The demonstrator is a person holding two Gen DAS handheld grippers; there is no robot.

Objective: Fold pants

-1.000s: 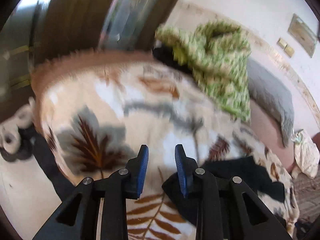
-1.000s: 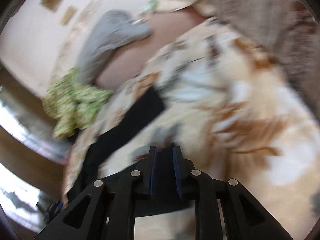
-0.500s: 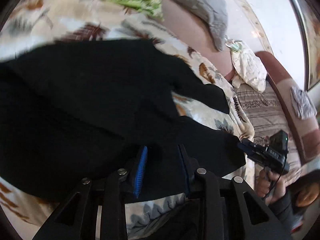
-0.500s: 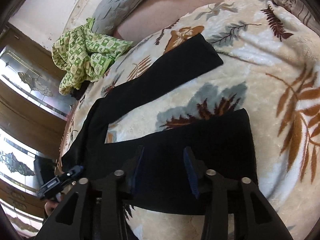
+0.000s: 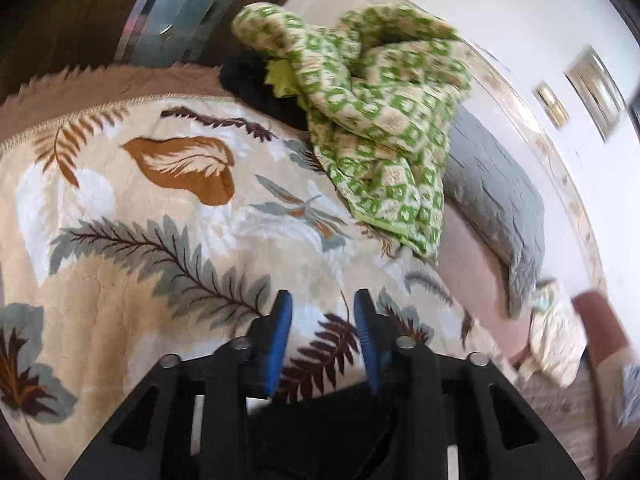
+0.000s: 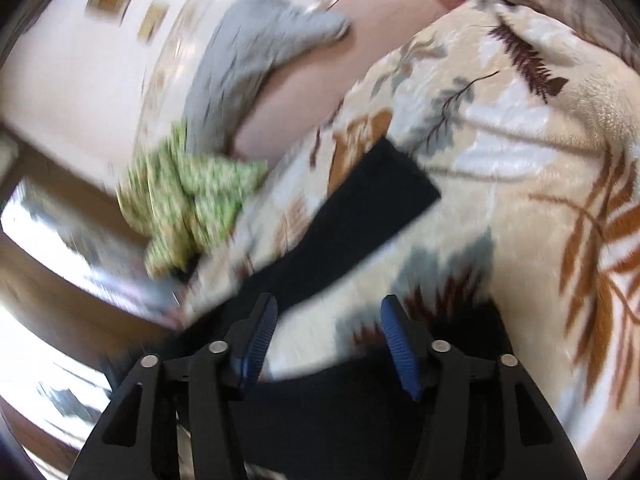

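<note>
Black pants (image 6: pixel 360 224) lie spread on a cream blanket with a leaf print (image 6: pixel 540 168). One leg stretches up and to the right; the other part lies under my right gripper (image 6: pixel 326 336), which is open and empty above the cloth. In the left wrist view the pants (image 5: pixel 320 420) show only as a dark edge beneath my left gripper (image 5: pixel 322 332). That gripper is open with nothing between its blue pads (image 5: pixel 280 332).
A crumpled green and white patterned cloth (image 5: pixel 372 104) lies at the far end of the blanket, with a grey pillow (image 5: pixel 500 196) to its right on a pink sheet. A wooden wardrobe with mirror panels (image 5: pixel 168 8) stands behind. The right wrist view is motion-blurred.
Both views have swung up from the pants towards the far end of the bed. The right gripper has opened wider. The left gripper stays open and empty.
</note>
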